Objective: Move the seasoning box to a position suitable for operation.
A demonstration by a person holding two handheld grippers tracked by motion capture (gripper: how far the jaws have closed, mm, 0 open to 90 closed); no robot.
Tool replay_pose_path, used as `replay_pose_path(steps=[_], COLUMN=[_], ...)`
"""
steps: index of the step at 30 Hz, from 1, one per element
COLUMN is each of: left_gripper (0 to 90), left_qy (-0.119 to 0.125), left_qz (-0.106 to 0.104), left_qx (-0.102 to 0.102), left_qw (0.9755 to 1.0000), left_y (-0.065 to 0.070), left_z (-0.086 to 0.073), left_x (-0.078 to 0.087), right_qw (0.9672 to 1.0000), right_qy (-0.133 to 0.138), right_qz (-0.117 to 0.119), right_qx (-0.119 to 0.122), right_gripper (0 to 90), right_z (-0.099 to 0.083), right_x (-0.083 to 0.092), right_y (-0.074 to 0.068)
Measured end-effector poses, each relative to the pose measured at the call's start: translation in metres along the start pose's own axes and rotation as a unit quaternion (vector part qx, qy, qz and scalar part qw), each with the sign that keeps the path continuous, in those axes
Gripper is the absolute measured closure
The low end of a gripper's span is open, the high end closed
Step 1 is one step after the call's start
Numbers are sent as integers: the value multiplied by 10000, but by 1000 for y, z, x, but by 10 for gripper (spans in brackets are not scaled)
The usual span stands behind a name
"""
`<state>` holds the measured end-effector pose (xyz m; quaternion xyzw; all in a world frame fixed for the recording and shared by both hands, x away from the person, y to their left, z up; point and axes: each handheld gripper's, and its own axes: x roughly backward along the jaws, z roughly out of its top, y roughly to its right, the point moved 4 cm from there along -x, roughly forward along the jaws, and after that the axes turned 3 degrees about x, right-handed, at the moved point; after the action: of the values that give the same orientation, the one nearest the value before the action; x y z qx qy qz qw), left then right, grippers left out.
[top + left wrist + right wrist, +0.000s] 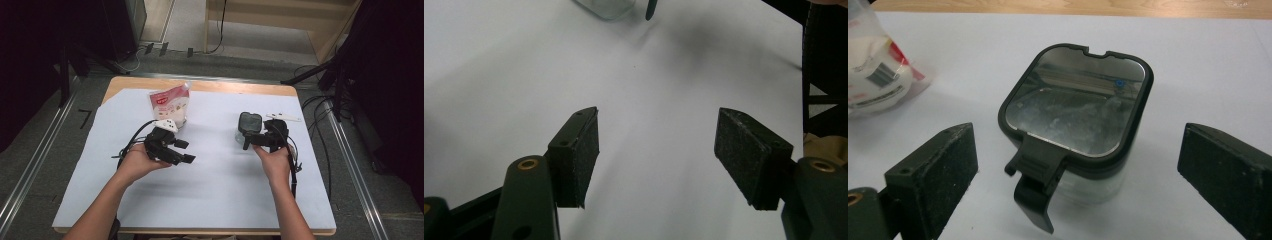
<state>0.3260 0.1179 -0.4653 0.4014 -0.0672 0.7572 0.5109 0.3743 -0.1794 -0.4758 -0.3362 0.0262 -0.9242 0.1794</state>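
The clear square jar with a dark-rimmed lid and hanging black latch [1075, 130] stands on the white-covered desk [215, 170] between the right tongs' [1075, 165] wide-open jaws, untouched; closing on the loose latch could tip it toward the white pouch [170, 105], while the left tongs [656, 155] gape empty.

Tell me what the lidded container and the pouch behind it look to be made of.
Container: clear walls, glass or hard plastic, undecided; dark, matte plastic-looking lid frame and latch around a glossy, reflective panel. Pouch: thin glossy plastic film, judging by its crinkles and shine, printed red and white, with a clear part showing pale contents.
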Motion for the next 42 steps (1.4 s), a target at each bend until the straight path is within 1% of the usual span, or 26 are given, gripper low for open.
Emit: replay_pose_path(steps=[2, 3, 5, 6, 7, 8, 9, 10, 12, 13, 15, 17, 19, 20, 21, 22, 25, 29, 30, 31, 33, 35, 37, 38, 41, 42], left_gripper=[354, 354, 354, 354, 354, 354, 354, 354, 354, 354, 354, 354, 354, 354, 354, 354, 354, 354, 354, 354, 354, 354, 354, 354, 354, 354], left_qy=[-25, -30, -8, 10, 17, 17, 13, -1, -8, -27, -19, -19, -16, -11, -11, 3, 13, 24, 22, 22, 29, 21, 27, 27, 7, -2], left_qz=[8, 9, -5, -12, 1, 1, -3, 7, 20, 31, -4, -1, -17, 4, 4, -1, -11, 3, 20, 20, -2, -1, -7, -7, 16, 16], left_qx=[-6, -13, -7, -5, -8, -8, 1, -1, -1, -6, -24, -23, -16, -23, -23, -8, 1, 13, 15, 15, 19, 17, 29, 29, 9, -10], left_qw=[10000, 10000, 10000, 10000, 10000, 10000, 10000, 10000, 10000, 10000, 10000, 10000, 10000, 10000, 10000, 10000, 10000, 10000, 10000, 10000, 10000, 10000, 10000, 10000, 10000, 10000], left_y=[0, 0, 0, 0, 0, 0, 0, 0, 0, 0, 0, 0, 1, 1, 1, 0, -1, -2, -2, -2, -2, -2, -2, -2, -1, -1], left_z=[0, 0, 0, 0, 0, 0, 0, 0, 0, 0, 0, 0, 0, 0, 0, 0, 0, 0, 0, 0, 0, 0, 0, 0, 0, 0], left_x=[0, 0, 0, 0, 0, 0, 0, 0, 0, 0, -1, -1, -1, -1, -1, 0, 1, 2, 2, 2, 1, 1, 1, 1, 0, -1], right_qw=[9998, 9997, 9996, 9994, 9990, 9990, 9982, 9982, 9973, 9973, 9961, 9956, 9955, 9949, 9947, 9938, 9932, 9915, 9918, 9914, 9920, 9920, 9911, 9913, 9923, 9935], right_qy=[-10, -38, -43, -70, -77, -77, -120, -113, -113, -113, -113, -109, -81, -59, -29, -49, 6, -33, 13, 0, -10, 31, 45, 42, -12, -55], right_qz=[-148, -173, -208, -267, -398, -398, -509, -533, -684, -684, -826, -856, -872, -922, -954, -1020, -1051, -1185, -1187, -1205, -1179, -1232, -1321, -1312, -1231, -1139], right_qx=[-118, -179, -190, -230, -185, -185, -279, -270, -236, -236, -284, -353, -359, -403, -383, -435, -510, -528, -472, -507, -450, -292, -141, -84, -101, -41], right_gripper=[24, 24, 24, 24, 23, 23, 18, 18, 17, 17, 17, 17, 17, 14, 11, 9, 11, 66, 94, 97, 102, 119, 151, 156, 159, 160], right_z=[3, 3, 3, 3, 3, 3, 2, 1, -1, -1, -3, -5, -5, -7, -8, -8, -9, -13, -13, -14, -15, -14, -13, -13, -12, -12], right_x=[-9, -11, -13, -16, -21, -21, -27, -29, -34, -34, -40, -45, -48, -53, -54, -56, -58, -63, -63, -62, -61, -61, -58, -56, -53, -52], right_y=[-1, -2, -2, -3, -5, -5, -8, -8, -10, -10, -12, -14, -15, -18, -18, -19, -19, -18, -16, -16, -15, -15, -16, -14, -11, -10])
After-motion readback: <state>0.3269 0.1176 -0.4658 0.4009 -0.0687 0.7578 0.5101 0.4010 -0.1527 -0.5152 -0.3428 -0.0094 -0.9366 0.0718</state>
